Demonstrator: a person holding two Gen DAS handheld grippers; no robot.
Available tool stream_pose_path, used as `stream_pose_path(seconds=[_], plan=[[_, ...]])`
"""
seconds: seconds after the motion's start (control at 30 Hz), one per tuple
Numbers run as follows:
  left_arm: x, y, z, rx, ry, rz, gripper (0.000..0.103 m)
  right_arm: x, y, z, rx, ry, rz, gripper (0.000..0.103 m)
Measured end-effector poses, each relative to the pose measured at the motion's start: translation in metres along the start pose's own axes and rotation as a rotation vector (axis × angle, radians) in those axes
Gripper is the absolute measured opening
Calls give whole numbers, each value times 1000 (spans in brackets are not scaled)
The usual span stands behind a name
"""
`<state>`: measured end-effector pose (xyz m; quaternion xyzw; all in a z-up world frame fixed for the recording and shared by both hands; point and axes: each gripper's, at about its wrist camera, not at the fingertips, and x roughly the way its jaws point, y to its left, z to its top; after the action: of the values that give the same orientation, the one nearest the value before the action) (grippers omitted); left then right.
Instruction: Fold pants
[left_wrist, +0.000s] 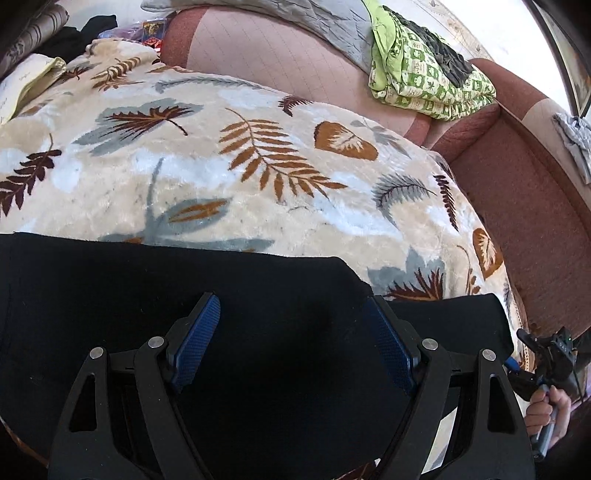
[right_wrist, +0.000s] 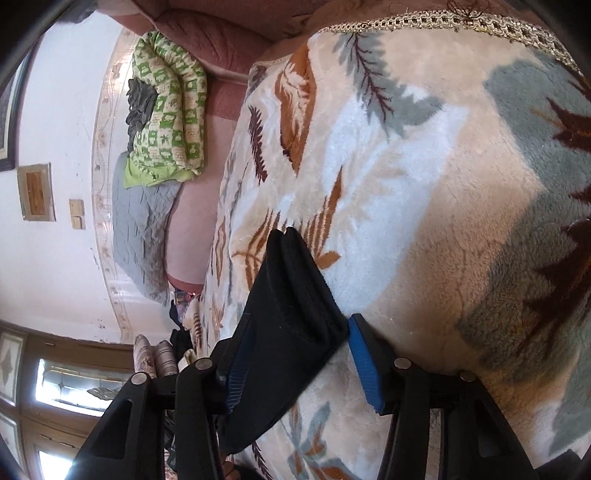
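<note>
Pants of plain black knit cloth (left_wrist: 155, 295) lie flat on a plush cream blanket printed with brown and grey leaves (left_wrist: 229, 166), which covers a bed. Landmark for all positions: the blanket. In the left wrist view the pants occupy the blanket's near part, their long axis running crosswise to the left tool (left_wrist: 291, 343), with one straight upper edge and a rounded corner toward the right. That tool stands wide open directly above the dark cloth, blue ribbed pads (left_wrist: 195, 339) spread and holding nothing; whether the tips touch the cloth cannot be told. In the right wrist view a doubled end of the pants (right_wrist: 288, 314) projects forward between the blue pads of the right tool (right_wrist: 295, 354). Its jaws are partly open, the cloth passing between them and lying against the left pad, with a gap at the right pad; no firm grip is evident. Judged from this, the right tool is the nearer to a graspable edge, and the next fold turns on closing there and carrying that end along the long axis. Beyond the blanket lie a pinkish-red quilted sofa back (left_wrist: 295, 62), a green patterned folded quilt (left_wrist: 424, 74) and a grey crinkled cover (right_wrist: 144, 236).
</note>
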<state>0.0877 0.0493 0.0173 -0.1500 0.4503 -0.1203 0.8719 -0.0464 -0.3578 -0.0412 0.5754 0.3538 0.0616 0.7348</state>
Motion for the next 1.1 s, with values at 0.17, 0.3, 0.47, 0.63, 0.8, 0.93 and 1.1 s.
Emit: stream_pose_path(seconds=[0.17, 0.3, 0.47, 0.63, 0.8, 0.93, 1.1], plan=[[-1, -1, -1, -2, -3, 2, 82, 0, -3, 1, 2, 5, 0, 41], [0, -1, -3, 6, -6, 7, 82, 2, 0, 1, -30, 23, -11, 40], [-1, 0, -3, 10, -12, -3, 82, 4, 2, 0, -56, 27, -36, 38], [-4, 2, -3, -3, -33, -19, 82, 11, 16, -5, -159, 36, -88, 38], [-6, -2, -2, 0, -51, 18, 82, 13, 15, -4, -163, 32, -130, 24], [0, -13, 2, 52, -41, 95, 82, 15, 14, -1, -147, 39, -139, 24], [-8, -9, -3, 8, -7, 121, 82, 13, 9, -2, -97, 12, -119, 24]])
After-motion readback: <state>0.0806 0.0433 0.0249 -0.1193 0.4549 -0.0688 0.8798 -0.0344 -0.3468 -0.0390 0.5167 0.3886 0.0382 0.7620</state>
